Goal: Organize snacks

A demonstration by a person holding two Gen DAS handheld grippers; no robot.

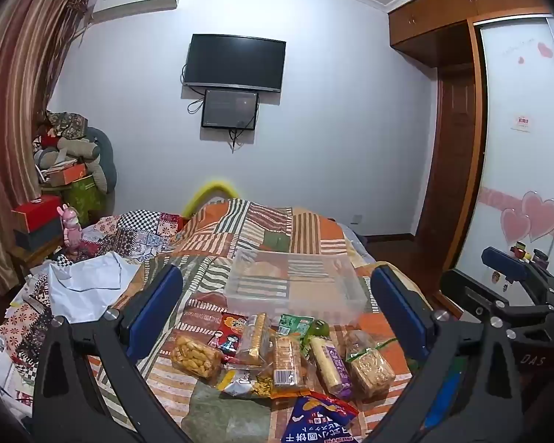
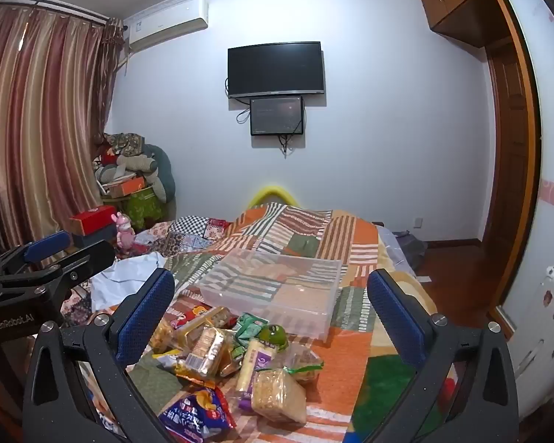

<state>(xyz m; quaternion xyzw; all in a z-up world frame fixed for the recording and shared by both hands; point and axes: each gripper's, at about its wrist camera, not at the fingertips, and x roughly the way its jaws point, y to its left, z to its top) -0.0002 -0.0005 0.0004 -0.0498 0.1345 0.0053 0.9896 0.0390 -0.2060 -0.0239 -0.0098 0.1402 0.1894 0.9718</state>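
1 clear bin [image 1: 295,288] on patchwork bedspread [image 1: 314,229], long axis across the bed, snack pile [image 1: 277,358] just before it; left gripper [image 1: 277,306] and right gripper [image 2: 271,310] gaping, empty; only right view shows air conditioner [image 2: 166,22] whole

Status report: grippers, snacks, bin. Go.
Left gripper and right gripper open, holding nothing. Snack pile loose on the quilt, none in the clear bin beyond. Nothing blocking.
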